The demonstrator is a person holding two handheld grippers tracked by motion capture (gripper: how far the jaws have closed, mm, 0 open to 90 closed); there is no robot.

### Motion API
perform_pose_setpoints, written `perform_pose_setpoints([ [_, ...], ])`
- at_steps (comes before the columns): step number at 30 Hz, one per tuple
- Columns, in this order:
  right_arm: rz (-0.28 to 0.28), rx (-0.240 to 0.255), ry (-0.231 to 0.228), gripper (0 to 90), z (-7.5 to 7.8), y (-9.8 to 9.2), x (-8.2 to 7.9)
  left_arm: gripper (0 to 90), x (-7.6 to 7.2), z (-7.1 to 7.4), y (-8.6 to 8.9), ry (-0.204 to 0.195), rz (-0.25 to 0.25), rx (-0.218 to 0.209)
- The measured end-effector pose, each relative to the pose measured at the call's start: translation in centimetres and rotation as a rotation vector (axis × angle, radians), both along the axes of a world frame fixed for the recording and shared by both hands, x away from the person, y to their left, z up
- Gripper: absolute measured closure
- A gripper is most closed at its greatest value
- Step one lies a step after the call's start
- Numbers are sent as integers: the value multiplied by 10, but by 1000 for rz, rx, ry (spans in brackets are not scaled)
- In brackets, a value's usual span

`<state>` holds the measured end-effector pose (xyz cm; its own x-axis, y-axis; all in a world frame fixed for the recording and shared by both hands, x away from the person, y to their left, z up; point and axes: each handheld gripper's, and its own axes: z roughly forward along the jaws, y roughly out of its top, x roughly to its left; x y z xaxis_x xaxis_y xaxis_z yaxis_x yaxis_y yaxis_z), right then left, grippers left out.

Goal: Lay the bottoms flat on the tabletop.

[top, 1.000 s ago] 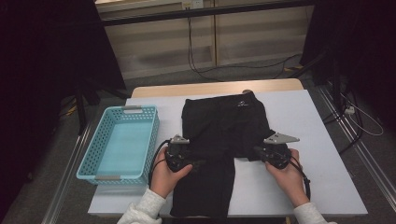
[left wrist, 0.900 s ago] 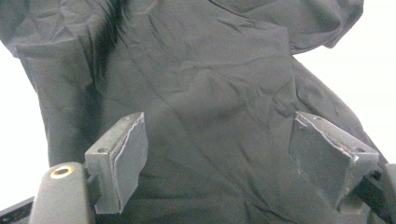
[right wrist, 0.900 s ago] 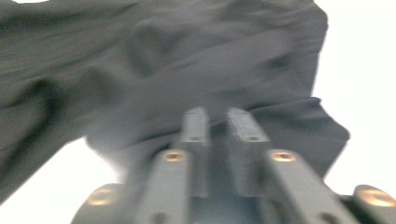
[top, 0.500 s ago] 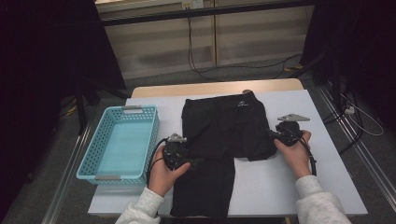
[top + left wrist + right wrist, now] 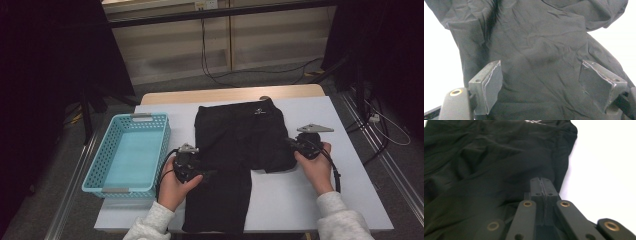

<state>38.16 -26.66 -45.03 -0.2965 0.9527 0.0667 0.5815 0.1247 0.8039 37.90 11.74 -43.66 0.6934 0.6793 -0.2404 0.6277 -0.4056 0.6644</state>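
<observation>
As the work in hand appears to be folding the black garment (image 5: 240,150), the step should be done with a firm pinch at the fold's edge before any pull. The right gripper (image 5: 291,144) sits at the garment's right edge. Its jaws have just been closing and now stand together, and whether a thin hem is caught between them cannot be told. That should be confirmed before lifting. The left gripper (image 5: 207,174) rests over the narrow lower part with jaws wide apart and nothing pinched. It would best press the cloth flat while the other carries the edge across.

The garment lies mid-table on the white table (image 5: 310,200), beside the blue basket (image 5: 95,185) and apart from it. It is matt black and creased, broad at the far end, with one narrow leg reaching the near edge and a small pale mark by the far hem.
</observation>
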Motion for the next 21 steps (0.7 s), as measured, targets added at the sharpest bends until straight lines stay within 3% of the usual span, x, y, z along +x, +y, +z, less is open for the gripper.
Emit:
perform_pose_setpoints([
  [7,66,38,-6,899,4,5,-31,195,-1,1,-2,1,-9,6],
  [11,128,60,-2,900,-4,17,-56,195,-1,1,-5,0,-14,9],
  [18,198,43,-2,899,-2,41,-89,194,-3,0,-15,2,-41,14],
  [21,219,82,-4,898,1,46,-100,194,-3,-1,-16,2,-44,16],
])
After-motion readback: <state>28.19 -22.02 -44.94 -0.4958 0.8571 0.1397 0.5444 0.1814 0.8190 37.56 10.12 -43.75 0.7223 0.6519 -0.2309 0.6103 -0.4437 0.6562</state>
